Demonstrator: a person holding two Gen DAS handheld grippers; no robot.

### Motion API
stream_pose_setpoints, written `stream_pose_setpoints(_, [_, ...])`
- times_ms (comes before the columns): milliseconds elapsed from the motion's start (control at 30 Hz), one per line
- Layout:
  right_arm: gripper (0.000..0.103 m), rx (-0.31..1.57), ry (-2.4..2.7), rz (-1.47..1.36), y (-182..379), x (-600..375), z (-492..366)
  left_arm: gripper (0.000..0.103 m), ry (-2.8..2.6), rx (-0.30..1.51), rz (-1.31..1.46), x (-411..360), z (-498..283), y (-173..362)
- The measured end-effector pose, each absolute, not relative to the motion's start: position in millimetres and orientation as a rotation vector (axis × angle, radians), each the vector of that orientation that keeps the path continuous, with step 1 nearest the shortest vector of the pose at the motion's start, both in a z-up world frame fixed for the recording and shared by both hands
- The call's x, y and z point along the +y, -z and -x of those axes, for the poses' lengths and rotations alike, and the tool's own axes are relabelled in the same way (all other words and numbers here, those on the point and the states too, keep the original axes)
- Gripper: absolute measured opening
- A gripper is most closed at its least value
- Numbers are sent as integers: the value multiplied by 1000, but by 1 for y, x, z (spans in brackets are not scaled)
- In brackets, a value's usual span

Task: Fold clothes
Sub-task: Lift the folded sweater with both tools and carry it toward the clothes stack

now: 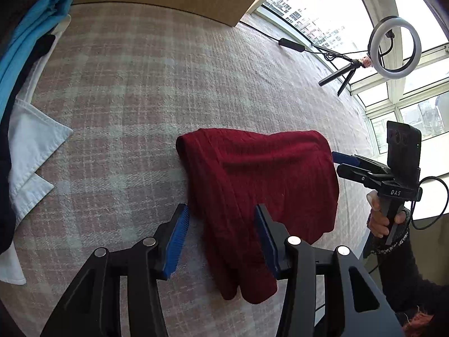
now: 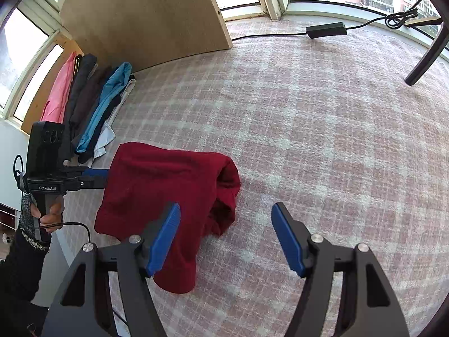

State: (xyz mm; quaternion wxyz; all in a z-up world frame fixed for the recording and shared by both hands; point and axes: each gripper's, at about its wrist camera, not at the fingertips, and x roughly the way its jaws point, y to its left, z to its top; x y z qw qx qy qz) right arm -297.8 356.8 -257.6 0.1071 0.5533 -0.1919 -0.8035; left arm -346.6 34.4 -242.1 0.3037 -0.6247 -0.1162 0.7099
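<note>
dark red knitted garment (image 1: 261, 185) lies folded on pink plaid blanket (image 1: 140, 84) | judged soft, limp, light; best pinched at layered hem | left gripper (image 1: 221, 241), right gripper (image 2: 226, 238): jaws released, empty

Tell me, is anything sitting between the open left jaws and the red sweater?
Nothing visible. The left gripper already straddles the near edge of the red sweater, jaws open, with only the plaid blanket underneath.
</note>
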Motion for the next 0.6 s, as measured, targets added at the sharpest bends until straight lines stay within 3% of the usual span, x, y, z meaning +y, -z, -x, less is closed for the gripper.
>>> stream_pose_setpoints(200, [68,-496,2348,-1620,278,336,300,44,-1919,-250,1640,51,343,243])
stream_pose_setpoints(267, [68,-447,2371,-1599,278,329,295,34,-1951,-234,1642,50,341,244])
stream_pose_setpoints(300, [68,-414,2382,-1594,275,326,290,23,-1969,-224,1643,49,341,244])
stream_pose_setpoints(367, [66,-354,2410,-1600,273,320,288,16,-1980,-236,1644,47,340,247])
stream_pose_setpoints(400, [53,-341,2401,-1605,272,316,289,13,-1982,-248,1646,46,339,248])
stream_pose_setpoints(433, [34,-331,2388,-1611,272,314,289,11,-1983,-256,1649,46,338,248])
stream_pose_setpoints(533, [22,-384,2357,-1627,269,315,290,9,-2008,-275,1659,46,335,241])
stream_pose_setpoints(600, [20,-435,2365,-1604,257,318,288,8,-2034,-288,1632,42,329,225])
